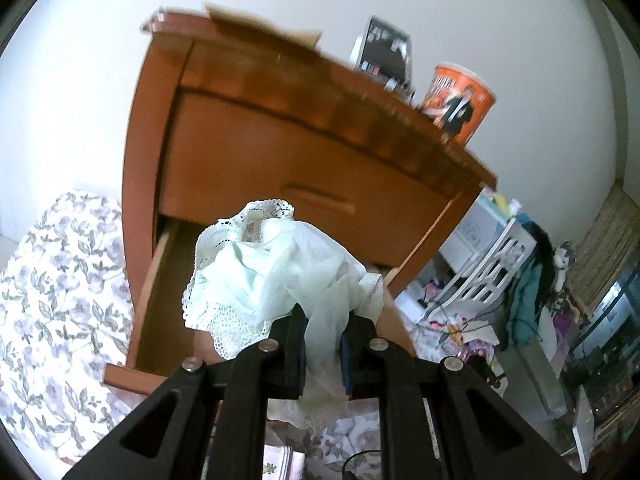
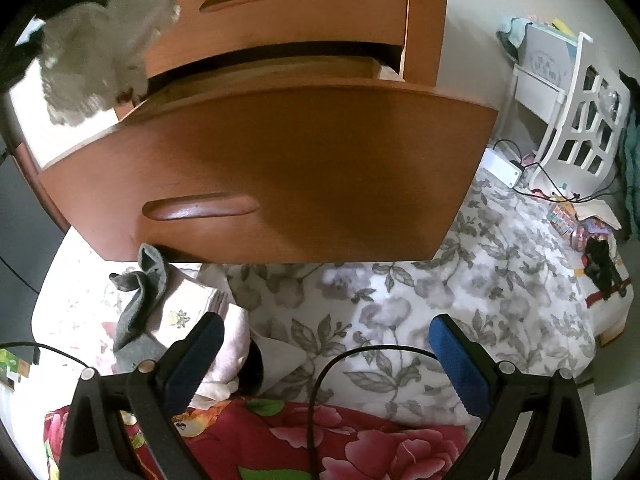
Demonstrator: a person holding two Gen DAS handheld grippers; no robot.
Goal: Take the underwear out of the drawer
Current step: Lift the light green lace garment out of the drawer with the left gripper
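The left gripper (image 1: 323, 322) is pinching the pale green lace underwear (image 1: 272, 268), its fingers closed on a gathered fold, holding it in the air above the open drawer (image 1: 160, 288). The right gripper (image 2: 326, 340) is hanging with fingers spread wide and empty, below the drawer front. The garment looks light, soft and limp, so it is drooping; gripping bunched fabric rather than the thin lace edge seems the safer hold.

The right gripper (image 2: 326, 344) hangs wide apart above the floral bedding (image 2: 420, 300), facing the pulled-out wooden drawer (image 2: 280, 168), while pale underwear (image 2: 100, 48) dangles at upper left.
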